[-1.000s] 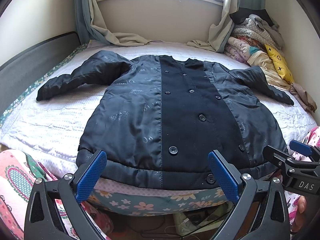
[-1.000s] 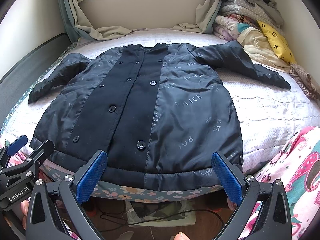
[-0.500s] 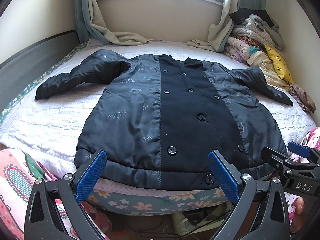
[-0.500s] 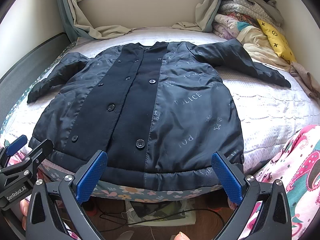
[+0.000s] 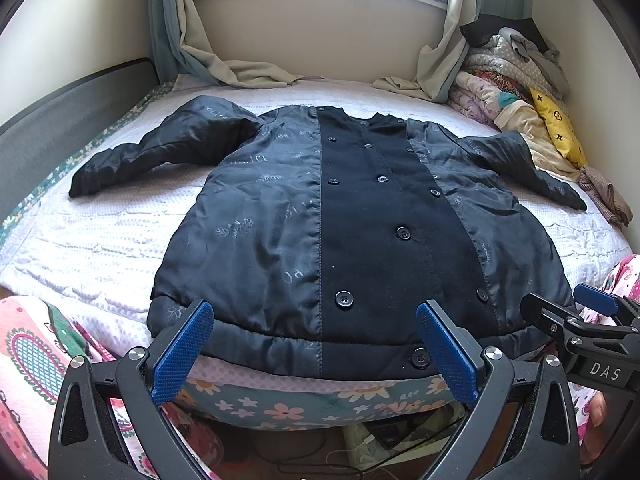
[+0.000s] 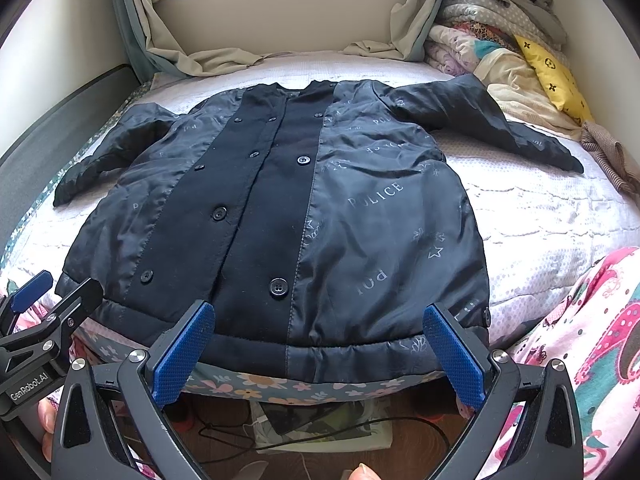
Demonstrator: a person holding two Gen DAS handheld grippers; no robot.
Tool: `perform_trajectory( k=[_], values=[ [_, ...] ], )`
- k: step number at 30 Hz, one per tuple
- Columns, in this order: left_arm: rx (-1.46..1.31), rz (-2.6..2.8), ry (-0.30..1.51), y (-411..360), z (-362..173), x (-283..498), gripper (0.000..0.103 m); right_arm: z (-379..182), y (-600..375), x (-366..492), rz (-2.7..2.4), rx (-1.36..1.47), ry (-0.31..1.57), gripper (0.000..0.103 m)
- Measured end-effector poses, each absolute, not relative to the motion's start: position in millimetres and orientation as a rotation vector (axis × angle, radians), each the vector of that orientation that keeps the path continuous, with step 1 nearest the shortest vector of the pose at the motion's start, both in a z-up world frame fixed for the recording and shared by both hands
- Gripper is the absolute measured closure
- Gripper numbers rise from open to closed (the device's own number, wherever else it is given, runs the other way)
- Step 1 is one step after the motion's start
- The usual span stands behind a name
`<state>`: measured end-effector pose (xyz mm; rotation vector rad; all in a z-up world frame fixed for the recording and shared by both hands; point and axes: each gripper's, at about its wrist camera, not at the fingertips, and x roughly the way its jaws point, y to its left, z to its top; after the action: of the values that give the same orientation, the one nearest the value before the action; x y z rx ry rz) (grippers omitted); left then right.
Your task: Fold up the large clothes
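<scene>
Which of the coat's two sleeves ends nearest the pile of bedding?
The sleeve on the right gripper's side: its cuff stretches towards the pile of bedding. The other sleeve points to the dark bed frame.

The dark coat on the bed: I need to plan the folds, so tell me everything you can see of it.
The dark coat lies flat, front up and buttoned, on the white bedspread. Shiny navy fabric printed with pale POLICE lettering flanks a matte black double-breasted panel. Both sleeves spread outward; the gathered hem reaches the bed's near edge. Neither open tool touches it.
</scene>
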<state>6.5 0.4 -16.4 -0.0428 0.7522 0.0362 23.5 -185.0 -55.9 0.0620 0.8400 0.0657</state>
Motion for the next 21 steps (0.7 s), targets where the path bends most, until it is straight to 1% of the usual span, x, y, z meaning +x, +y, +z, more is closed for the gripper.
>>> perform_trajectory(
  k=[21],
  values=[
    [-0.057,0.045,0.818,6,-14,28,0.0,-66,-185,51,0.064,0.058,0.901,0.0]
  ],
)
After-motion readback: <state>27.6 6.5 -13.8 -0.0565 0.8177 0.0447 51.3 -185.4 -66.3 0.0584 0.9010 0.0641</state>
